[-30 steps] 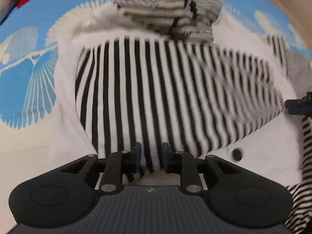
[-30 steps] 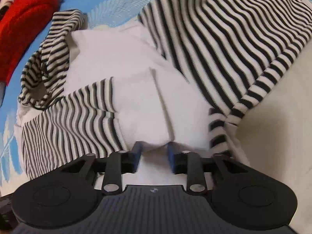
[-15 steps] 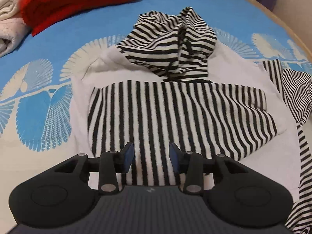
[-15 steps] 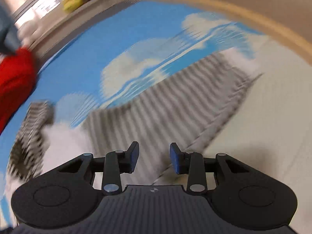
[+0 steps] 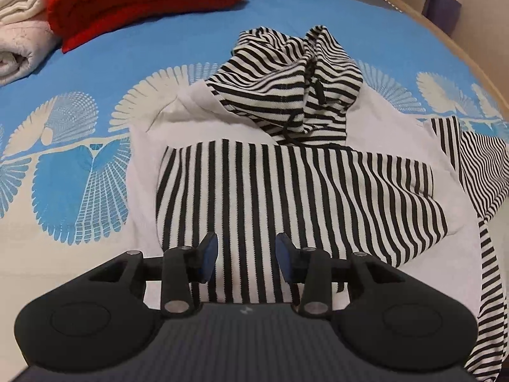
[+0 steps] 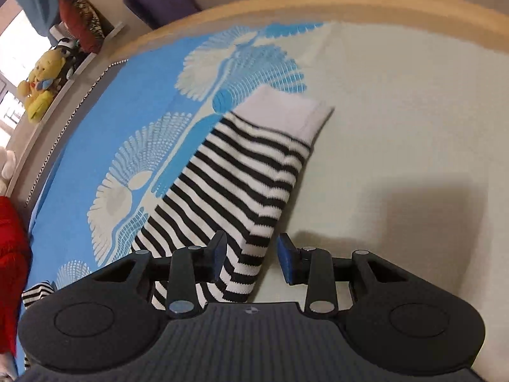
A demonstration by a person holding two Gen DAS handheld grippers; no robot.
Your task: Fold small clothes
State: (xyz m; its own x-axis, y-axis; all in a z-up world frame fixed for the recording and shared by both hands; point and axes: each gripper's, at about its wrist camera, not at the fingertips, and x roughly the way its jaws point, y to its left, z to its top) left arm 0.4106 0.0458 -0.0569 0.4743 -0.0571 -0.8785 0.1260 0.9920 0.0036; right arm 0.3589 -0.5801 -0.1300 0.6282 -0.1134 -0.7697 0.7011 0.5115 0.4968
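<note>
A white hoodie (image 5: 159, 172) with striped hood (image 5: 292, 86) lies flat on the blue patterned bedspread (image 5: 159, 54). One striped sleeve (image 5: 286, 197) is folded across its white body. My left gripper (image 5: 246, 256) hovers open over that sleeve's near end, holding nothing. The other striped sleeve (image 6: 241, 184) stretches out sideways, ending in a white cuff (image 6: 286, 114). My right gripper (image 6: 251, 258) hangs above this sleeve's near part. Its jaws are closing, with cloth showing below the gap and under the left finger (image 6: 218, 254), but the pads do not press on it.
A folded red blanket (image 5: 143, 0) and rolled white towels (image 5: 19, 31) lie at the far left of the bed. The wooden bed edge (image 6: 350, 3) curves beyond the cuff. Stuffed toys (image 6: 41, 82) sit on a ledge past it.
My left gripper let go of the folded sleeve, opened and rose. My right gripper left the white hem and swung across to the outstretched sleeve.
</note>
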